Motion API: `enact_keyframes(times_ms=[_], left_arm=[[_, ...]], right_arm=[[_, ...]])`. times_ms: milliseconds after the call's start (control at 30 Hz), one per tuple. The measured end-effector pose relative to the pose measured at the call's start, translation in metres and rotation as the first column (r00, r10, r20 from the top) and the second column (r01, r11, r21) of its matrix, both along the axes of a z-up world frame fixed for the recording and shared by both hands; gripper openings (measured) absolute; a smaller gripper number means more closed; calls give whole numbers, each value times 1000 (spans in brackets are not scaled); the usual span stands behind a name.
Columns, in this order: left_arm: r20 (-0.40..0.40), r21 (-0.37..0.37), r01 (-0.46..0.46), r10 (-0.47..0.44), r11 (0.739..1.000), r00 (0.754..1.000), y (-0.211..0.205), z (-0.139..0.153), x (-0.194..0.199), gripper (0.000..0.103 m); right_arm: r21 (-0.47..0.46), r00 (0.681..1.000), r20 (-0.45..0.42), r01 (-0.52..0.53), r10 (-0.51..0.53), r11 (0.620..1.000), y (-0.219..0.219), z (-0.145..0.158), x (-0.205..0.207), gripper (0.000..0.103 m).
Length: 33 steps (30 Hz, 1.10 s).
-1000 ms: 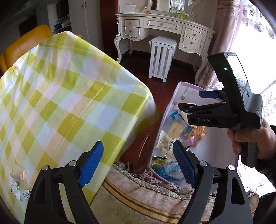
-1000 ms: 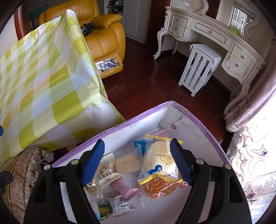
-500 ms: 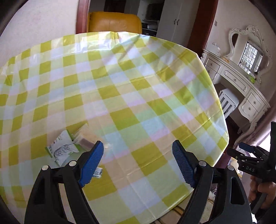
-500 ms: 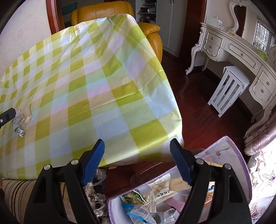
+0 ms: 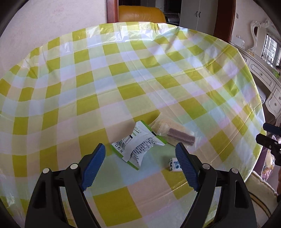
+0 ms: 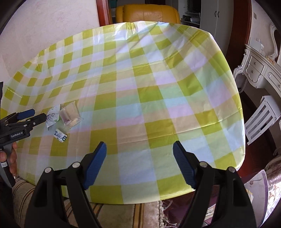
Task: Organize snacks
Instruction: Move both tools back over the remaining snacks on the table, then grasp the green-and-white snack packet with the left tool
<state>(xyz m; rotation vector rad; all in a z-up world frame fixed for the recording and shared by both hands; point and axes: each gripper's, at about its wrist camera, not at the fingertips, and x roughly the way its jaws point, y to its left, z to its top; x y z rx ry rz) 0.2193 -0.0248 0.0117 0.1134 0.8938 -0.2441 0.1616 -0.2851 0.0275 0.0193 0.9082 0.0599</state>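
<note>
A round worktop (image 5: 123,84) under a yellow-and-white checked plastic cloth fills both wrist views, its far edge against a pale wall and its near edge cut off by the tools. Behind it, a yellow leather armchair (image 6: 149,13) shows only its top. To the right stands an ornate white dressing table (image 6: 260,70) with a white slatted stool (image 6: 263,119) beside it, both partly cropped by the fisheye rim. At the lower right of the right wrist view, a corner of a purple-edged box (image 6: 258,189) is just visible on the floor; its contents are hard to make out.

The left tool (image 5: 140,164) hangs with its blue pads wide apart and nothing between them, just above three snacks near the worktop's near edge. A white-and-green packet (image 5: 138,142) lies between the pads in view, its near end overlapped by nothing; touching its far right side is a clear wrapper holding a brownish wafer bar (image 5: 180,137). A small blue-and-white candy (image 5: 173,164), possibly a wrapped sweet, is half hidden behind the right pad. The right tool (image 6: 139,163), equally wide and empty, points at bare cloth well right of the snacks.
</note>
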Motion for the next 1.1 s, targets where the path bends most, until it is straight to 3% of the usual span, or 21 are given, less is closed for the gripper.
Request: enact_keyframes(times_ms=[300,533,567,633,733,833,867,900,1100], left_arm=[[10,96,106,-107,990,994,3,-19,20,80],[-30,61,186,-185,981,982,0,-33,34,79],[-38,50,187,-186,981,982,1,-35,36,77],[-55,23,196,-194,980,979,2,-38,39,65],[-53,13,200,-199,980,979,2,-41,40,60],[-51,-5,174,-174,985,983,8,-40,41,48],[-52,-15,160,-161,987,986,11,-39,42,43],[-54,-29,146,-147,989,988,15,-39,43,39],[-48,-75,110,-114,991,992,23,-38,42,37]], right_arm=[[-5,987,6,-163,163,987,65,-2,26,78],[-36,971,7,-239,240,970,101,-8,48,78],[-42,968,5,-251,251,967,106,-10,51,78],[-51,963,-2,-268,268,962,115,-14,57,78],[-57,958,-11,-288,288,956,125,-20,65,78],[-61,951,-19,-310,310,949,134,-24,71,78],[-65,949,-20,-317,316,946,137,-26,73,76],[-68,946,-23,-323,322,944,139,-27,74,67],[-63,938,-56,-345,342,936,148,-37,82,48]])
